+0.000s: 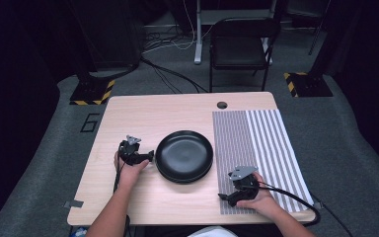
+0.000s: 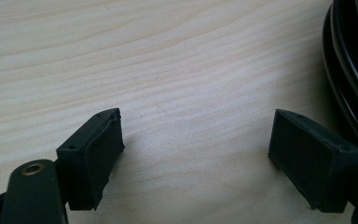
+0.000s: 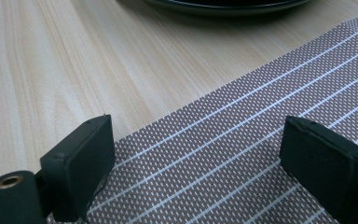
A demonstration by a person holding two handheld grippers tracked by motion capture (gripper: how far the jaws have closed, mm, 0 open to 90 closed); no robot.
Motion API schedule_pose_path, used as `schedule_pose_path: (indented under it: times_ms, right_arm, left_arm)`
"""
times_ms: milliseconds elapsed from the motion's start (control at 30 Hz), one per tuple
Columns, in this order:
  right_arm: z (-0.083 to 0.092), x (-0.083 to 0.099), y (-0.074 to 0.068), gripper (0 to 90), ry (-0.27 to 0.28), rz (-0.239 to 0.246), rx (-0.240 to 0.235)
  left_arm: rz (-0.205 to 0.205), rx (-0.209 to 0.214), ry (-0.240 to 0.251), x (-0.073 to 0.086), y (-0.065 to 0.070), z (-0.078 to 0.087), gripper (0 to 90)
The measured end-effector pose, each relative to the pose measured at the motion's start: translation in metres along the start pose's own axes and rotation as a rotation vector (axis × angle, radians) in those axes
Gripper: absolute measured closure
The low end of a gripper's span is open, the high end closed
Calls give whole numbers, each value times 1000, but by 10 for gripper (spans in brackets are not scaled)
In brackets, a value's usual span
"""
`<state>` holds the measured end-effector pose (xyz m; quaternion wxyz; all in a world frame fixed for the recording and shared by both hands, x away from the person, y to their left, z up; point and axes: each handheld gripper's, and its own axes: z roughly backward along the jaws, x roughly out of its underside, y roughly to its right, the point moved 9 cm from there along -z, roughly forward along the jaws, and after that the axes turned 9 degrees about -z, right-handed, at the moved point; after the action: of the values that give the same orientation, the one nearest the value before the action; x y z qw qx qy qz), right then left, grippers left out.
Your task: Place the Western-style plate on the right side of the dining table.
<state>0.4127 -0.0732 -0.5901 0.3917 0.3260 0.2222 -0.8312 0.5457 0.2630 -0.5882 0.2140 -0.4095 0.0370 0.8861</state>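
A black plate (image 1: 184,155) lies in the middle of the wooden table (image 1: 143,118). Just left of the plate's rim, my left gripper (image 1: 150,157) rests low on the table with its jaws wide apart and only bare wood between them (image 2: 196,158); the plate's edge (image 2: 354,70) curves past its right jaw. My right gripper (image 1: 225,199) is open near the table's front edge, over the near left corner of a striped cloth (image 1: 256,153). Only the striped cloth (image 3: 242,154) lies between its jaws (image 3: 196,172), and the plate (image 3: 223,5) sits farther ahead.
The striped cloth covers the table's right part up to its right edge. A round cable hole (image 1: 222,105) is near the far edge. Beyond the table stand a black folding chair (image 1: 240,47) and stand bases with yellow-black tape (image 1: 93,92).
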Motion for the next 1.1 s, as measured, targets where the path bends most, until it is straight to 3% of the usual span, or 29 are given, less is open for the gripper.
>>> schedule_pose_path:
  times_ms: [1100]
  right_arm:
    - [0,0,0,100,4,1,3]
  left_arm:
    - [3,0,-2,0,0,0,170]
